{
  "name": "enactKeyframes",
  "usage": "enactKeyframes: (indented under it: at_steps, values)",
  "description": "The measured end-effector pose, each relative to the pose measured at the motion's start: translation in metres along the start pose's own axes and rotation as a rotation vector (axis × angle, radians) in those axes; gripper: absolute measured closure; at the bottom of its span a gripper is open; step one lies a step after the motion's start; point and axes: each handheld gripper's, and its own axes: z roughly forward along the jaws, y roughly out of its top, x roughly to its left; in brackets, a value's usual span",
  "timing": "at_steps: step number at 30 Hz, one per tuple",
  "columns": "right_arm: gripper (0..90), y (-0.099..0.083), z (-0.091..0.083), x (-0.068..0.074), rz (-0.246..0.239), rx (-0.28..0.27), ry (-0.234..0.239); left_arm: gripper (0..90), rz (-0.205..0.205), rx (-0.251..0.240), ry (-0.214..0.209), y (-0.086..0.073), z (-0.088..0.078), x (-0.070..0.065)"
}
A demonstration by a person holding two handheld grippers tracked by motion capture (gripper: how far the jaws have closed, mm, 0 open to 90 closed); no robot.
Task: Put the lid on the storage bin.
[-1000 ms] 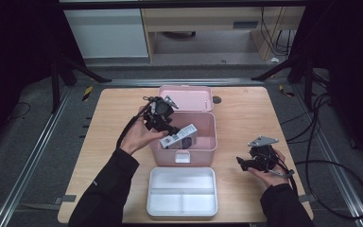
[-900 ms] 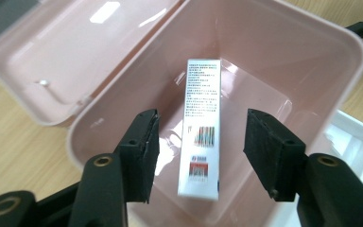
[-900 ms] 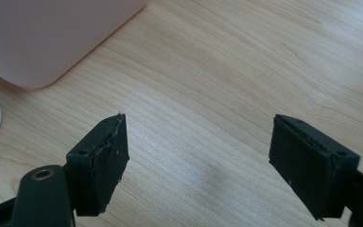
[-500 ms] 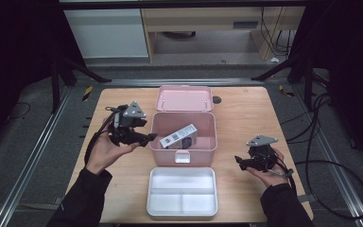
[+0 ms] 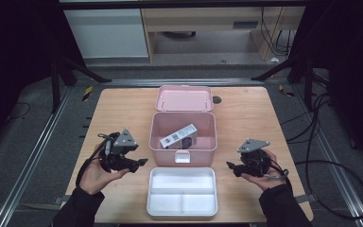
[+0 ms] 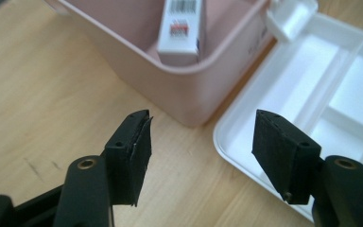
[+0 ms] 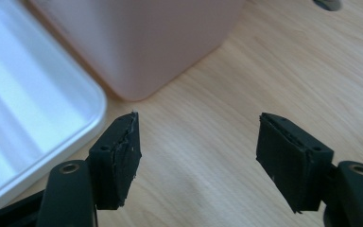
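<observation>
Left claw (image 5: 142, 162) withdrawn, beside tray (image 5: 181, 209) edge

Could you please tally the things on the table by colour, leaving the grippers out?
Pink: 1, the open box with its raised lid.
White: 2, the divided tray and the small carton lying inside the pink box.
Total: 3.
</observation>
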Motion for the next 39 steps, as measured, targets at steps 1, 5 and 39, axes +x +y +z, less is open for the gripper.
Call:
enactKeyframes:
  at_steps: [1,5,39]
  values:
    - [32.3,0.001,0.0,0.003,-0.009,0.008,0.013,38.0,0.005,0.006,-0.004,-0.003,0.003,-0.002]
    - [34.3,0.004,-0.001,0.014,-0.051,0.021,0.045,38.4,0.017,0.022,-0.031,-0.014,0.014,-0.008]
    - [67.2,0.012,0.032,0.087,-0.315,0.219,0.32,58.7,0.205,0.234,-0.229,-0.024,0.076,-0.055]
